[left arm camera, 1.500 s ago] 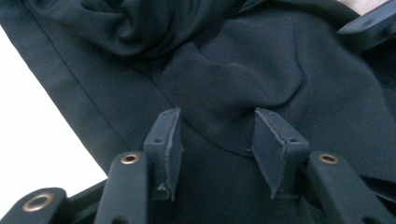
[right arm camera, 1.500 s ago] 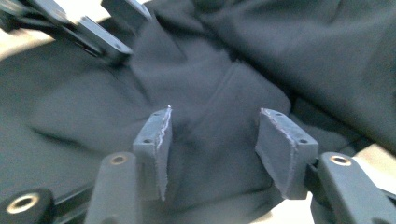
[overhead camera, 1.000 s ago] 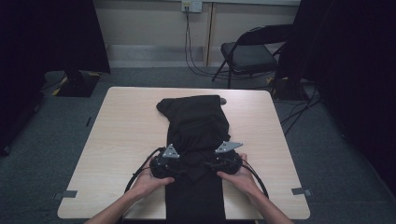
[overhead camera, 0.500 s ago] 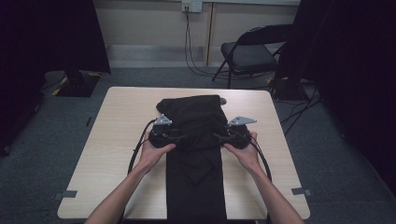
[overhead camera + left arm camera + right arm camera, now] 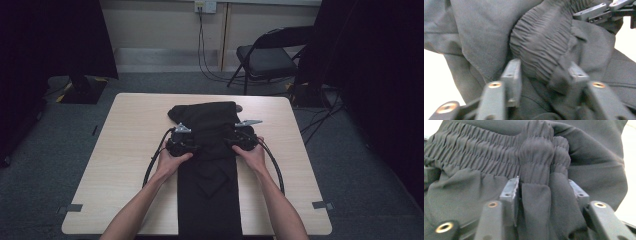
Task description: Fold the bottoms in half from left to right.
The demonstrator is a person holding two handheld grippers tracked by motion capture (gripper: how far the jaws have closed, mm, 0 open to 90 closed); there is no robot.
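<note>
Both tongs, left (image 5: 186,141) and right (image 5: 239,137), had carried the black trousers' (image 5: 210,175) gathered waistband (image 5: 499,162) up the table (image 5: 130,150), jaws just closing, pinching it mid-fold.

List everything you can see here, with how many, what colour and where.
Garment: one, black, elastic waistband, lying down the middle of the table.
Table: one, light wood, centre of the room.
Folding chair: one, black, behind the table on the right.
Wall socket: one, pale, on the back wall, cables hanging from it.
Tape marks: two, grey, near corners of the table.
Left gripper: one, black, bunched waistband fabric between its jaws.
Right gripper: one, black, jaws closed on a waistband fold.
</note>
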